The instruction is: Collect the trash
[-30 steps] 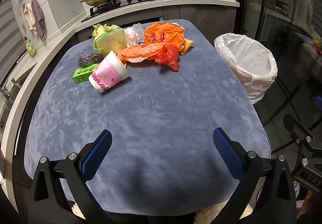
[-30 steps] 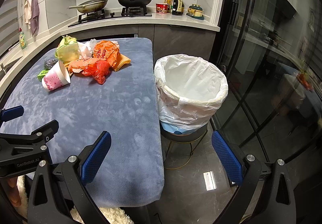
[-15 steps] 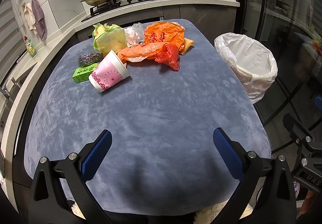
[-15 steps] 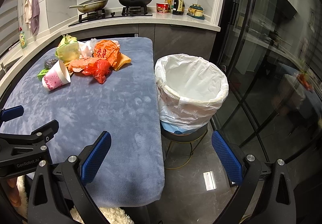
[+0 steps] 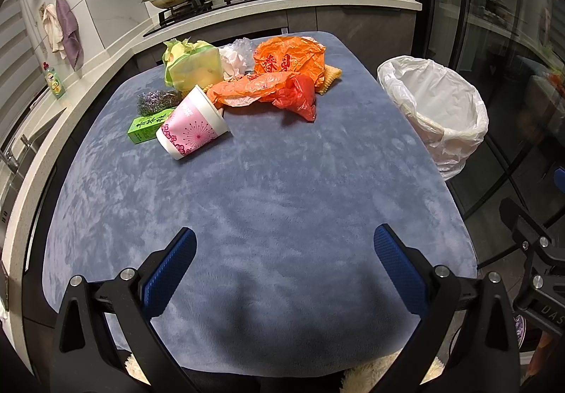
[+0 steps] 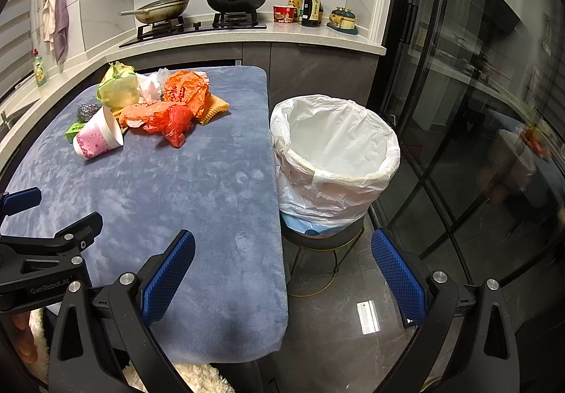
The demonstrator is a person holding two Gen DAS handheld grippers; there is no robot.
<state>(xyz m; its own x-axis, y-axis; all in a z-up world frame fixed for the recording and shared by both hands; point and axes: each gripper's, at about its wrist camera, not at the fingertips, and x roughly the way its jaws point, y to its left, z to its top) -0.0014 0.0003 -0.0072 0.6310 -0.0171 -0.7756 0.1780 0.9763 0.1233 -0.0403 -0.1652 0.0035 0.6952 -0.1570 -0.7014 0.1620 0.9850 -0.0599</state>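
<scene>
A heap of trash lies at the far end of the blue-grey table (image 5: 275,202): a tipped pink paper cup (image 5: 192,130) (image 6: 97,136), a green carton (image 5: 145,123), a steel scourer (image 5: 155,99), a yellow-green bag (image 5: 189,66), white crumpled plastic (image 5: 235,57), orange bags (image 5: 289,59) (image 6: 185,92), a red bag (image 5: 296,94) and a yellow sponge (image 5: 330,75). A white-lined bin (image 6: 335,152) (image 5: 432,103) stands right of the table. My left gripper (image 5: 284,251) is open and empty over the near table. My right gripper (image 6: 282,253) is open and empty at the table's right edge.
A kitchen counter (image 6: 247,36) with a stove, two pans, bottles and a red tub runs behind the table. Glass doors (image 6: 476,110) stand to the right of the bin. The bin rests on a low stool over a tiled floor (image 6: 353,322).
</scene>
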